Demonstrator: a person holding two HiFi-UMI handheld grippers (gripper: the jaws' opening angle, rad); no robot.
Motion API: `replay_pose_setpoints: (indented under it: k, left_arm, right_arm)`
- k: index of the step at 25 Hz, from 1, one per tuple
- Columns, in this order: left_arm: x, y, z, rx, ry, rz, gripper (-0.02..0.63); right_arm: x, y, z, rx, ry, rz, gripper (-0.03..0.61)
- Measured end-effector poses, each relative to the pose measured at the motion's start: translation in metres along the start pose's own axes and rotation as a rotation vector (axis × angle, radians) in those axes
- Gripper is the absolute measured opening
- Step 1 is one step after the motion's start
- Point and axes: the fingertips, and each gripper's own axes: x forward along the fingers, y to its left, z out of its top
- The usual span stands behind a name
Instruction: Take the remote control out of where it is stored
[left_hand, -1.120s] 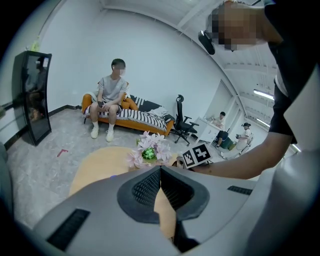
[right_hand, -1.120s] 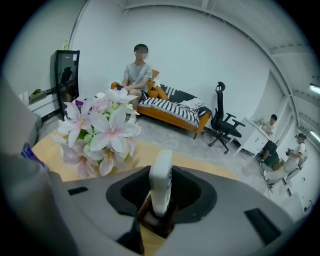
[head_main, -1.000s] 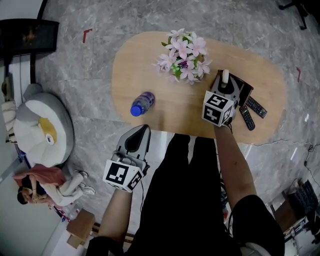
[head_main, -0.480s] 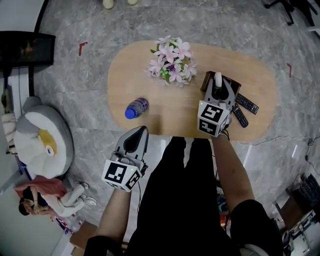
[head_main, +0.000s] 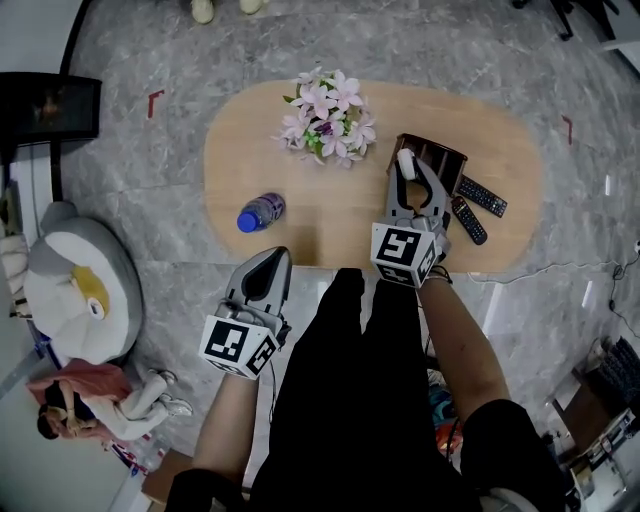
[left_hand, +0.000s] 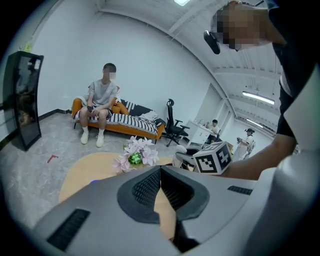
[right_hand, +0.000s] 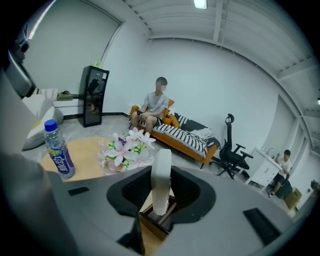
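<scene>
Over the brown box (head_main: 440, 158), the right gripper (head_main: 415, 178) stands higher and nearer the person than a second ago, when it sat low against the box. Its jaws are clamped on the flat sides of the white remote (right_hand: 161, 175), which stands upright between them. In the right gripper view the remote's lower end hangs right at the box's open top. Whether it has fully cleared the rim cannot be told. The jaw width matches the earlier frames. The left gripper (head_main: 275, 258) is much as before, off the table (head_main: 300, 215) edge and well left of the box, with its jaws pressed together on nothing.

Left of the box, and close to the raised remote, stands a bunch of pink and white flowers (head_main: 325, 118). Farther left of the box a bottle (head_main: 259, 212) with a blue cap stands upright. Just right of the box two black remotes (head_main: 482, 196) lie flat on the table, side by side. Beyond the box, across the room, a person (right_hand: 152, 107) sits on an orange sofa (right_hand: 187, 132).

The box is open-topped and dark inside, and what else it holds cannot be made out. The bottle is capped.
</scene>
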Motion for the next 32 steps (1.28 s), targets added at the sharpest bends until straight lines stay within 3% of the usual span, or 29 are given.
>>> replay_pose_setpoints:
  k: [11,22,32]
  left_arm:
    - [-0.025,0.020,-0.016,-0.058,-0.056,0.103,0.008]
    - [-0.056,0.035,-0.061,-0.168,-0.091,0.277,0.008]
    - [-0.073,0.022,-0.103,-0.277,-0.141,0.452,0.008]
  right_arm:
    - [-0.020,0.086,0.002,-0.388,-0.095,0.294,0.120]
    - [0.000,0.154,-0.067,-0.684,-0.016,0.524,0.120]
    - [0.013,0.199,-0.117,-0.956,-0.021,0.701,0.120]
